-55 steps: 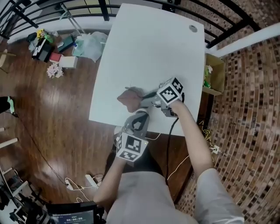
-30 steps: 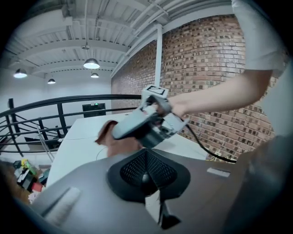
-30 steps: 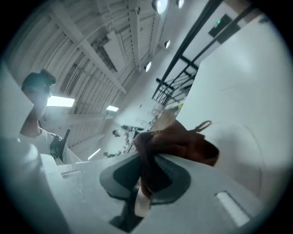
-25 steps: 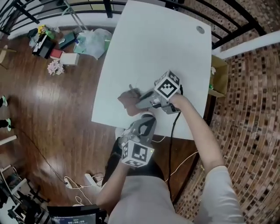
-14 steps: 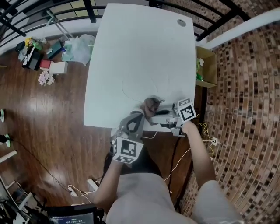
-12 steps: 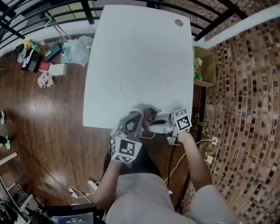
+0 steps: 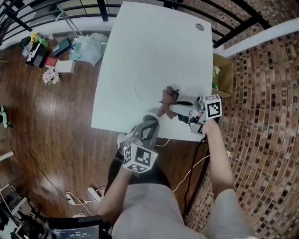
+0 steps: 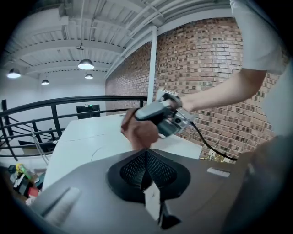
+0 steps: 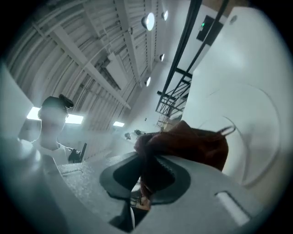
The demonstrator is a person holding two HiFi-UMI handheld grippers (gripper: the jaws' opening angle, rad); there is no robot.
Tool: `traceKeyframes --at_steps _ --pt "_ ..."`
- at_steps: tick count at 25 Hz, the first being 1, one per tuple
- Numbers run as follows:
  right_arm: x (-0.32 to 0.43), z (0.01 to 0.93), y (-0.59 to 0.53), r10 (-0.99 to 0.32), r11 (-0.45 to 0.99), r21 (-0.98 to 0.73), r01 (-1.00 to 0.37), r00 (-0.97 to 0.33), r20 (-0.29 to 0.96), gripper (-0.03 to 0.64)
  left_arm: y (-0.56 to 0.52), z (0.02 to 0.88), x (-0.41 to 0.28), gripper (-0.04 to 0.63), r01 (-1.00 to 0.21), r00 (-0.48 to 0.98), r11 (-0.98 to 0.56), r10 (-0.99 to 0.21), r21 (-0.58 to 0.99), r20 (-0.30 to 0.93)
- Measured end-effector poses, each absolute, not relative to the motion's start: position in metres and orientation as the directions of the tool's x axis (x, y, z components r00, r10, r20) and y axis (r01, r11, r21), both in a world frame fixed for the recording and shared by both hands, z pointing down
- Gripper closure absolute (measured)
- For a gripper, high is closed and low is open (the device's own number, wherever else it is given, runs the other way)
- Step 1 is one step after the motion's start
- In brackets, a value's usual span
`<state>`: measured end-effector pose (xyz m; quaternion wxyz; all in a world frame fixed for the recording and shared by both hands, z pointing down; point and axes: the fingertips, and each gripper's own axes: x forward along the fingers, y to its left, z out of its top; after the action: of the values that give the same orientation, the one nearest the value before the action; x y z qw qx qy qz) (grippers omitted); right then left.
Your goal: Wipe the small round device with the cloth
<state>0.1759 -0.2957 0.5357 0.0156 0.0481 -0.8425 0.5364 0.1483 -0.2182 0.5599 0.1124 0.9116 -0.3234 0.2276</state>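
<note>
A brown-red cloth (image 7: 166,99) hangs bunched over the near right part of the white table (image 7: 154,42). My right gripper (image 7: 171,107) is shut on the cloth (image 9: 197,141), which fills its jaws. My left gripper (image 7: 149,123) is at the table's near edge, left of the cloth and apart from it, jaws shut with nothing between them (image 8: 146,157). In the left gripper view the right gripper (image 8: 160,116) holds the cloth (image 8: 139,133) above the table. A small round grey disc (image 7: 200,27) lies at the far right corner; I cannot tell what it is.
A thin curved line (image 7: 140,91) runs across the tabletop near the cloth. A cardboard box (image 7: 224,74) stands off the table's right side. Bags and clutter (image 7: 88,46) lie on the wood floor at the left. A black railing (image 7: 56,14) runs along the back.
The right gripper has carried the cloth from the table's near edge farther in over the right side. The left gripper has stayed by the near edge.
</note>
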Motion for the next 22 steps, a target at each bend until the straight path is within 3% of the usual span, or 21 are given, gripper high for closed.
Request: traceKeyframes --at_steps 6,9,13,18,22 --pt "0.048 0.557 -0.297 0.416 0.377 -0.926 -0.022 -0.889 0.190 0.581 -0.220 0.560 0.146 0.580 -0.675 0.658 -0.735 -0.566 0.057 0.497" --pt "0.037 0.581 -0.275 0.553 0.330 -0.943 -0.047 -0.800 0.234 0.581 -0.220 0.561 0.144 0.580 -0.683 0.653 -0.727 -0.573 0.060 0.495" --pt "0.082 0.578 -0.282 0.427 0.218 -0.973 -0.073 -0.889 0.162 0.581 -0.221 0.561 0.141 0.580 -0.678 0.658 -0.733 -0.571 0.058 0.491" --pt "0.151 0.576 -0.247 0.246 0.297 -0.947 -0.120 -0.949 0.198 0.581 -0.224 0.560 0.138 0.580 -0.679 0.668 -0.730 -0.574 0.074 0.475" --pt "0.158 0.598 -0.188 0.175 0.250 -0.958 -0.138 -0.967 0.185 0.581 -0.228 0.562 0.146 0.580 -0.674 0.673 -0.733 -0.559 0.093 0.484"
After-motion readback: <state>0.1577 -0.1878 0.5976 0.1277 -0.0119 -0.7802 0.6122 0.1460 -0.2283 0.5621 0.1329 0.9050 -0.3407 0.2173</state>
